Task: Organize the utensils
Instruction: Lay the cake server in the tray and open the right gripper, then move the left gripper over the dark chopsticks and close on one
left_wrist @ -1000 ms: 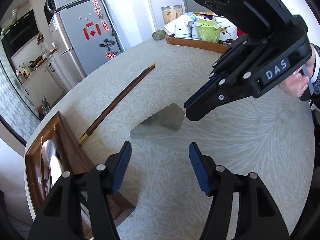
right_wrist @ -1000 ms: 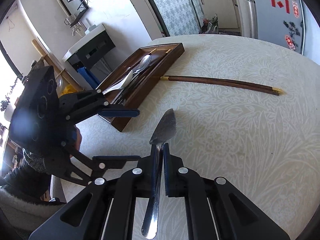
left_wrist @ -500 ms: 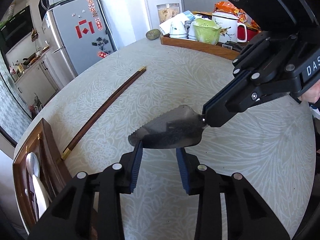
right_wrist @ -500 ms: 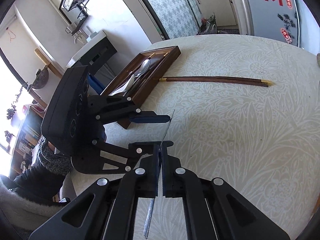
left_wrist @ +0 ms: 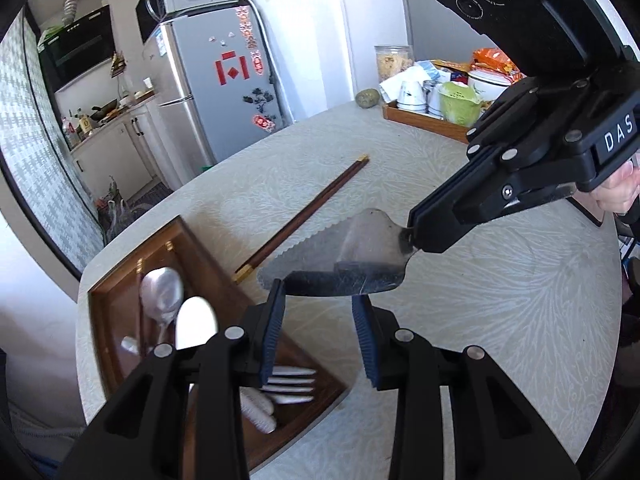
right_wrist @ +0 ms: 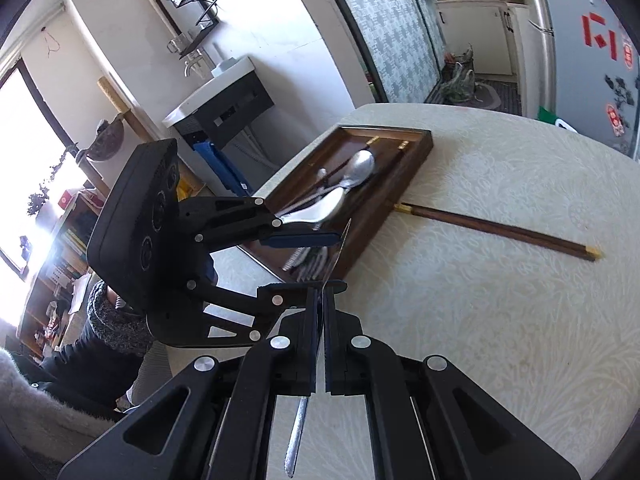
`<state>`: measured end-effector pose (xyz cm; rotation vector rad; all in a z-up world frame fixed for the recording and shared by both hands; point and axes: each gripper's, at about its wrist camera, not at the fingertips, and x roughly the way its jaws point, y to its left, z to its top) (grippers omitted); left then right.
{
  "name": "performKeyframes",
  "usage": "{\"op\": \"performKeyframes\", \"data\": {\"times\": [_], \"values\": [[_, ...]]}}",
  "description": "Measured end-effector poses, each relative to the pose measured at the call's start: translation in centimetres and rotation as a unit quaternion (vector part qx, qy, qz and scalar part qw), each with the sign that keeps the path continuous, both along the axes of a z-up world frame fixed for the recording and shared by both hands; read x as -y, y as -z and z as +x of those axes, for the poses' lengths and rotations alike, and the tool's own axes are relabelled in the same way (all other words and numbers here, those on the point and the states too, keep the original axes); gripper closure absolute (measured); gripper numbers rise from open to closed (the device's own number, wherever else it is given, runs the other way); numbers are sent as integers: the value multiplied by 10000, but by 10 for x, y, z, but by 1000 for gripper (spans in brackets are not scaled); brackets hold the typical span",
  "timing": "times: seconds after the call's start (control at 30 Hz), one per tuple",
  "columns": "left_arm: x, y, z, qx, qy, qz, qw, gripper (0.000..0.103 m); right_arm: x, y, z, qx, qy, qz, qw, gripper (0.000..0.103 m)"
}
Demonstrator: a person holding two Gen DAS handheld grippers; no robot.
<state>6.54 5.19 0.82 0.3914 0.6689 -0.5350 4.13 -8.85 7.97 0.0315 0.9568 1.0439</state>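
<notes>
My right gripper [left_wrist: 414,236] is shut on the neck of a metal cake server [left_wrist: 340,256], held above the table with its serrated blade flat. In the right wrist view the server [right_wrist: 334,256] shows edge-on between the shut fingers [right_wrist: 320,300]. My left gripper [left_wrist: 318,300] is open, its blue pads on either side of the blade's near edge, not touching it. A dark wooden tray [left_wrist: 120,300] holds spoons [left_wrist: 160,296] and forks [left_wrist: 288,384]. A pair of long brown chopsticks [left_wrist: 304,216] lies on the table beside the tray.
A round table with a pale leaf-pattern cloth [left_wrist: 500,320]. A second wooden tray [left_wrist: 424,120] with cups and a green strainer stands at the far edge. A fridge [left_wrist: 216,92] and kitchen cabinets stand beyond the table.
Both grippers have lifted and moved toward the wooden tray with the server. The left gripper's jaws stay around the blade edge, slightly wider apart than half a second ago.
</notes>
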Motion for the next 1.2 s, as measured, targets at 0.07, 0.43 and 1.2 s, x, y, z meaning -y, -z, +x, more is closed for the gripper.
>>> {"op": "performKeyframes", "data": {"times": [0.07, 0.43, 1.2], "values": [[-20, -4, 0, 23, -176, 27, 9998, 66, -20, -4, 5, 13, -141, 25, 9999, 100], [-103, 13, 13, -501, -1129, -354, 9917, 37, -113, 24, 56, -64, 147, -134, 9998, 101], [-54, -12, -7, -122, -770, -415, 9961, 17, -37, 9, 62, 695, 1063, -497, 9907, 24]]}}
